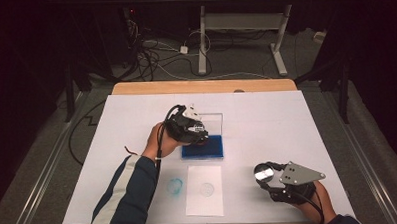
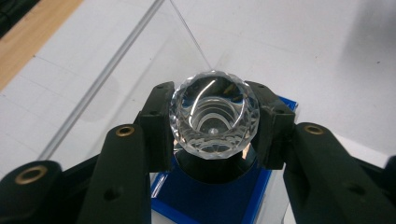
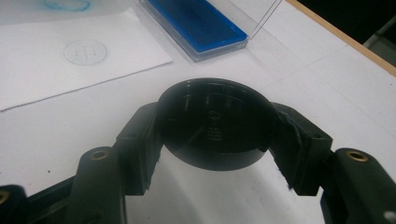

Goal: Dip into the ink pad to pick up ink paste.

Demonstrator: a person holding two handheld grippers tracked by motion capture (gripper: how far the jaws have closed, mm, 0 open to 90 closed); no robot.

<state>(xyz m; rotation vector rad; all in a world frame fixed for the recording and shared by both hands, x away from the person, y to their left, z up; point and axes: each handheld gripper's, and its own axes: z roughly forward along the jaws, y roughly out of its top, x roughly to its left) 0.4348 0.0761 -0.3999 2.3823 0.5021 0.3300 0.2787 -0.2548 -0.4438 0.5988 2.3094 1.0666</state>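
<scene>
My left gripper (image 1: 197, 137) is shut on a stamp with a faceted clear crystal handle (image 2: 214, 114); its black base sits just over, or on, the blue ink pad (image 2: 210, 198). The ink pad (image 1: 208, 147) lies in a clear case with its lid (image 1: 212, 122) standing open behind it. My right gripper (image 1: 264, 173) at the front right is shut on a round black cap (image 3: 215, 123), held a little above the table. A white paper sheet (image 1: 204, 202) bearing a faint round stamp mark (image 1: 206, 189) lies in front of the pad.
A blue ink smudge (image 1: 174, 186) marks the white table cover (image 1: 287, 124) left of the sheet. The wooden table edge (image 1: 200, 86) runs along the back. Cables and a desk frame (image 1: 202, 37) stand on the floor beyond.
</scene>
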